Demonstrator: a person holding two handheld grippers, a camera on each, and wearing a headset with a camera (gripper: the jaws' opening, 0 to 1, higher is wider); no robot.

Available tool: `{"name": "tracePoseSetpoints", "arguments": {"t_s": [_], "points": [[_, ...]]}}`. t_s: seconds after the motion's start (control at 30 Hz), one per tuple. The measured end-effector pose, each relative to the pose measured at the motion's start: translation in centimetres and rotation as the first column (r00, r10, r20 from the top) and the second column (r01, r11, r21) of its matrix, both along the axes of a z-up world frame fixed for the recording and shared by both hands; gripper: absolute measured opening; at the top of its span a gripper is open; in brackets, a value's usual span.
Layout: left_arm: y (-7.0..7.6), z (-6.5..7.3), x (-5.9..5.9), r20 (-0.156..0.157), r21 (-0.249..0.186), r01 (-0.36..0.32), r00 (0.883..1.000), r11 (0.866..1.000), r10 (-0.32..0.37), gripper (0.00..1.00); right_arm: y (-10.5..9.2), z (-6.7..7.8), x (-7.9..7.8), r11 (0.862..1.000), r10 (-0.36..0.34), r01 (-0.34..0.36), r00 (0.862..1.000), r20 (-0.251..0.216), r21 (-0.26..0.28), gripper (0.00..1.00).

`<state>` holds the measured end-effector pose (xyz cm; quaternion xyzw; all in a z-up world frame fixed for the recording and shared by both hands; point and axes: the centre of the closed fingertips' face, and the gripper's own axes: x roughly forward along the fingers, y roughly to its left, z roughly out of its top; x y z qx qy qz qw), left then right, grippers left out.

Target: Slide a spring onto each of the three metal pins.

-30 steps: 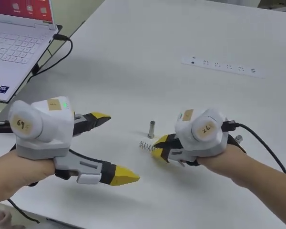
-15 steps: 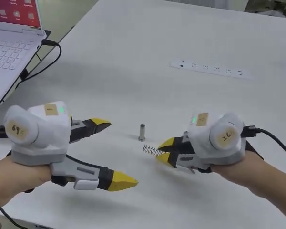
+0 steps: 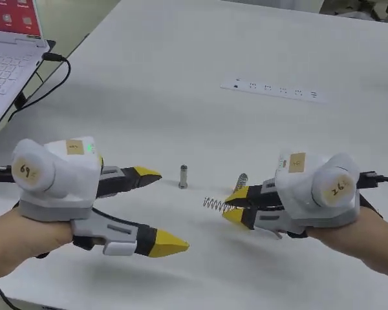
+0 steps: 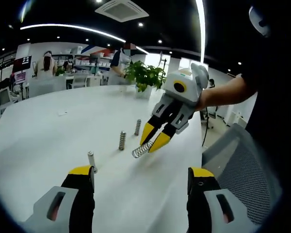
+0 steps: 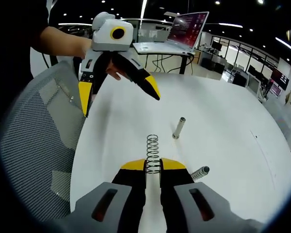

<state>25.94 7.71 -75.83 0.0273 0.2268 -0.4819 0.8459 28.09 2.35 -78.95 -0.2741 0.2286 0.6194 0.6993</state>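
Note:
My right gripper (image 3: 234, 208) is shut on one end of a small coil spring (image 3: 213, 204), which sticks out level toward the left above the white table (image 3: 181, 77). A bare metal pin (image 3: 183, 175) stands upright a little left of the spring's free end and farther from me. Behind the right gripper's tips stands a pin wearing a spring (image 3: 241, 182). In the right gripper view the spring (image 5: 153, 145) points past the bare pin (image 5: 179, 127). The left gripper view has two sprung pins (image 4: 121, 140) (image 4: 137, 127). My left gripper (image 3: 161, 208) is open and holds nothing.
A white power strip (image 3: 271, 89) lies across the far side of the table. A laptop (image 3: 6, 39) with a black cable (image 3: 45, 90) sits at the far left edge. A grey mesh chair (image 5: 34, 145) stands beside the table's near edge.
My right gripper has drawn back to the right with the spring, away from the bare pin. A sprung pin has come into sight behind it. The left gripper stays open, much where it was.

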Motion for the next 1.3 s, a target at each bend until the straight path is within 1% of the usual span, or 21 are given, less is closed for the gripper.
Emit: {"name": "tracePoseSetpoints", "arguments": {"t_s": [0.17, 0.23, 0.37, 0.5, 0.53, 0.57, 0.67, 0.77, 0.83, 0.97, 1.13, 1.17, 1.23, 1.3], "points": [[-1.3, 0.0, 0.0, -0.004, -0.006, 0.048, 0.999, 0.999, -0.048, 0.64, -0.7, 0.1, -0.4, 1.0, 0.028, -0.028, 1.0, 0.011, -0.014, 0.08], [-1.7, 0.1, 0.0, -0.008, -0.018, 0.06, 0.998, 0.998, -0.06, 0.59, -0.8, 0.2, -0.5, 0.999, 0.039, -0.038, 0.999, 0.015, -0.021, 0.08], [-2.5, 0.0, 0.0, -0.013, -0.029, 0.084, 0.996, 0.996, -0.084, 0.54, -1.0, 0.6, -0.9, 0.998, 0.055, -0.054, 0.998, 0.02, -0.016, 0.08], [-2.9, -0.2, 0.3, -0.024, -0.04, 0.096, 0.995, 0.995, -0.097, 0.47, -1.0, 0.6, -1.2, 0.997, 0.07, -0.069, 0.997, 0.021, -0.016, 0.08], [-3.0, -0.3, 0.3, -0.025, -0.042, 0.096, 0.995, 0.995, -0.097, 0.43, -1.0, 0.6, -1.3, 0.997, 0.074, -0.073, 0.997, 0.026, -0.018, 0.08], [-3.1, -0.3, 0.5, -0.031, -0.05, 0.094, 0.995, 0.994, -0.095, 0.41, -1.0, 0.6, -1.3, 0.997, 0.079, -0.079, 0.996, 0.028, -0.019, 0.08], [-3.5, -0.2, 0.6, -0.035, -0.071, 0.098, 0.994, 0.993, -0.101, 0.35, -0.9, 0.8, -1.4, 0.996, 0.084, -0.084, 0.996, 0.027, -0.01, 0.08], [-4.1, -0.2, 0.8, -0.039, -0.087, 0.102, 0.994, 0.991, -0.106, 0.33, -0.9, 0.8, -1.4, 0.996, 0.086, -0.086, 0.996, 0.028, -0.002, 0.08], [-4.6, -0.4, 0.8, -0.038, -0.081, 0.115, 0.992, 0.99, -0.118, 0.31, -0.9, 1.0, -1.4, 0.996, 0.088, -0.088, 0.996, 0.022, 0.007, 0.08], [-5.0, -0.5, 0.8, -0.044, -0.086, 0.128, 0.99, 0.988, -0.132, 0.27, -0.9, 1.1, -1.5, 0.995, 0.1, -0.1, 0.995, 0.026, 0.008, 0.08], [-5.4, -0.3, 1.0, -0.039, -0.095, 0.138, 0.989, 0.986, -0.142, 0.25, -0.9, 1.4, -1.6, 0.994, 0.111, -0.111, 0.994, 0.024, 0.017, 0.08], [-5.5, -0.3, 1.0, -0.033, -0.092, 0.14, 0.989, 0.986, -0.143, 0.25, -0.9, 1.5, -1.7, 0.993, 0.116, -0.116, 0.993, 0.025, 0.019, 0.08], [-5.5, -0.3, 1.2, -0.034, -0.092, 0.139, 0.989, 0.986, -0.143, 0.26, -0.9, 1.7, -1.8, 0.992, 0.123, -0.124, 0.992, 0.023, 0.028, 0.08], [-5.7, -0.1, 1.1, -0.032, -0.104, 0.144, 0.988, 0.984, -0.148, 0.24, -0.8, 1.9, -1.8, 0.991, 0.127, -0.128, 0.992, 0.025, 0.032, 0.08]]}}
